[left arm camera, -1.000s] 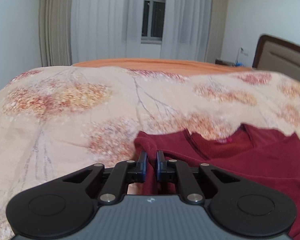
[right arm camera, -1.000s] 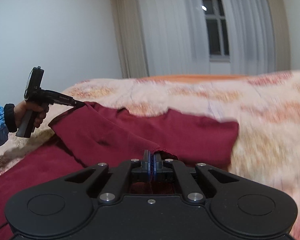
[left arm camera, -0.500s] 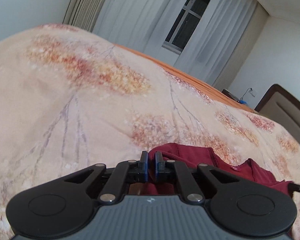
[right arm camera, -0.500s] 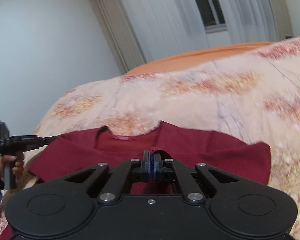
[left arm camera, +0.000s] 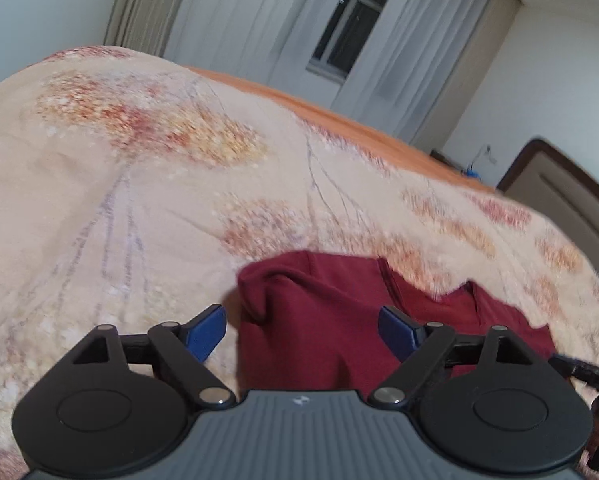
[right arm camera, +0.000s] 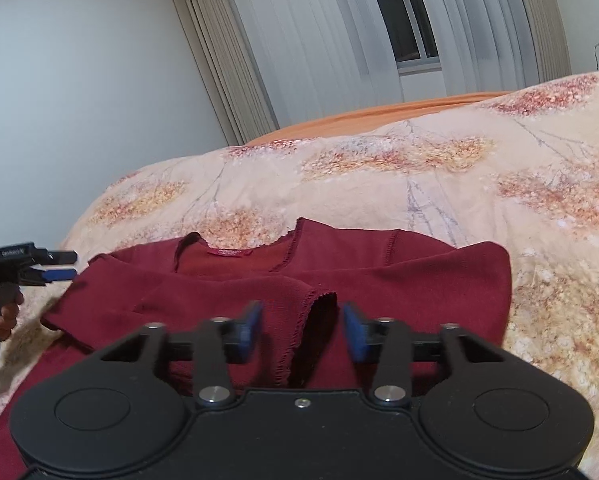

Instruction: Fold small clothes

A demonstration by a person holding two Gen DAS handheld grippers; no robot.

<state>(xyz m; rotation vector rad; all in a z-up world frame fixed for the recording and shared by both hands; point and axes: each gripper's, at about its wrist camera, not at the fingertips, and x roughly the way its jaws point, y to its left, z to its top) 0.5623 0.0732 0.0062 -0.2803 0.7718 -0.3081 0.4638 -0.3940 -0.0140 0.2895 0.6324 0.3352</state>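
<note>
**A:** Once the fold was laid, both tools let go. The left gripper (left arm camera: 301, 330) had just opened wide and held nothing, with the maroon shirt (left arm camera: 319, 320) lying right ahead of its tips, slack on the bedspread (left arm camera: 139, 220). The right gripper (right arm camera: 302, 330) had just opened about halfway, a hemmed sleeve edge loose between its pads.

**B:** I'd back straight off so no pad drags the fold open. Any baskets or bins?

**A:** None in either view.
</note>
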